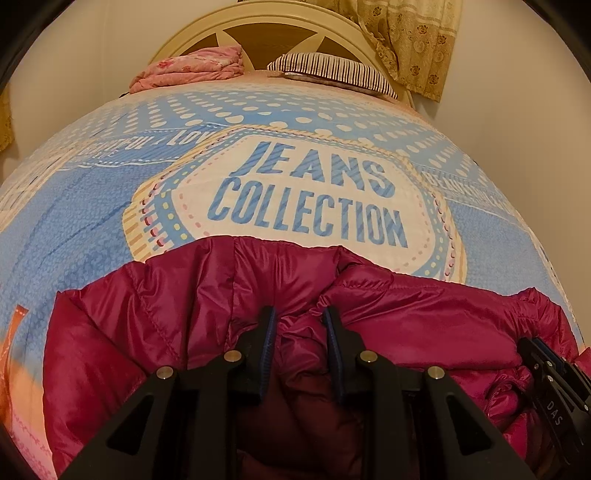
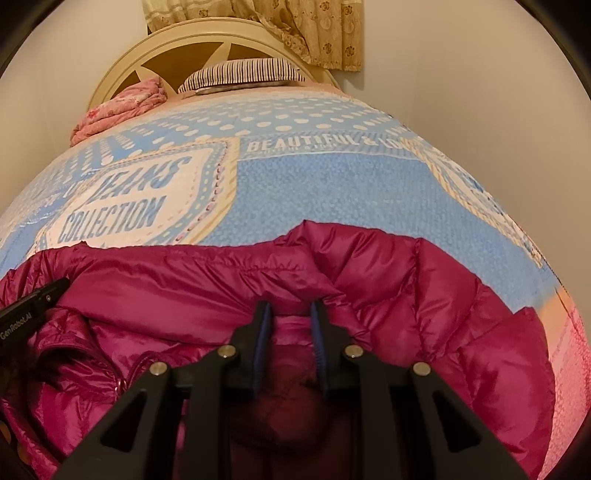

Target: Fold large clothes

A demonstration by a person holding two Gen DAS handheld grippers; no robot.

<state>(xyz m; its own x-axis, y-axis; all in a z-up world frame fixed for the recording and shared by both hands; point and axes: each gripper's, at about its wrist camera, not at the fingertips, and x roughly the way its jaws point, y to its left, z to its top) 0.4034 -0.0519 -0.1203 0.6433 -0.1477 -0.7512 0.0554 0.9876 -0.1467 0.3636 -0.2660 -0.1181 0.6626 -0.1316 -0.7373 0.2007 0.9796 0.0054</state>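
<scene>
1 magenta puffer jacket (image 1: 424,314) near edge of bed. 2 grippers: left gripper (image 1: 300,314), right gripper (image 2: 290,308). 1 striped pillow (image 1: 332,72) far right, 1 pink folded blanket (image 1: 192,68) far left. 1 bedspread (image 1: 74,221), 1 headboard (image 1: 266,26), 1 curtain (image 1: 413,40).

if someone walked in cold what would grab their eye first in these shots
The shiny magenta puffer jacket bunched across the near end of the bed, with the left gripper and right gripper each pinching a fold of it. Behind it, the blue bedspread shouts JEANS COLLECTION in big letters mid-bed.
</scene>
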